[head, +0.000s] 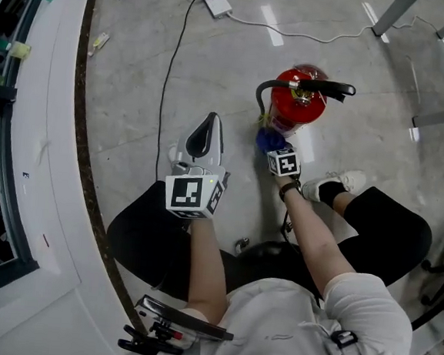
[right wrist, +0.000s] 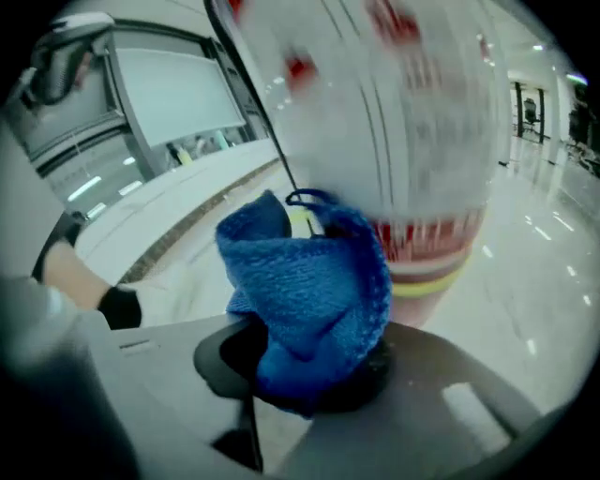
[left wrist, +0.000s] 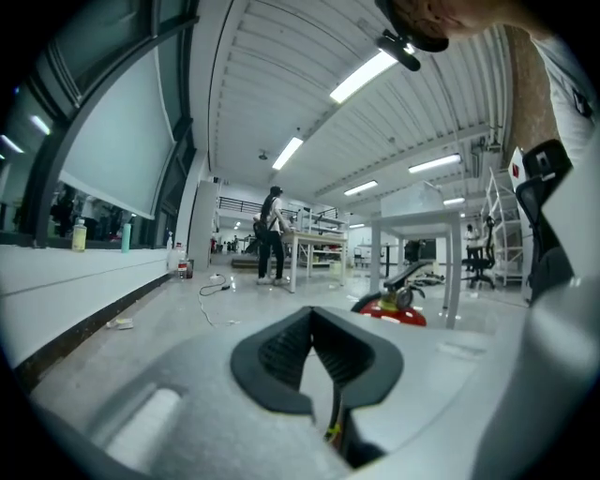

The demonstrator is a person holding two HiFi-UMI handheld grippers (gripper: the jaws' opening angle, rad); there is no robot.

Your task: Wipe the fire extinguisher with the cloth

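The red fire extinguisher (head: 298,104) stands upright on the floor, its black handle and hose on top. My right gripper (head: 270,145) is shut on a blue cloth (head: 268,139) and presses it against the cylinder's lower left side. In the right gripper view the blue cloth (right wrist: 309,286) bulges out of the right gripper (right wrist: 305,370), hiding the jaw tips, and the extinguisher (right wrist: 412,141) fills the view just behind it, blurred. My left gripper (head: 208,121) hangs to the left, shut on nothing. In its own view the left gripper (left wrist: 314,319) has the extinguisher (left wrist: 394,306) off to its right.
A white power strip (head: 216,1) and its cables lie on the floor beyond. Metal table legs (head: 391,14) stand at top right. A curved white sill (head: 49,119) runs along the left. My shoe (head: 337,183) rests beside the extinguisher. A person (left wrist: 272,234) stands far off.
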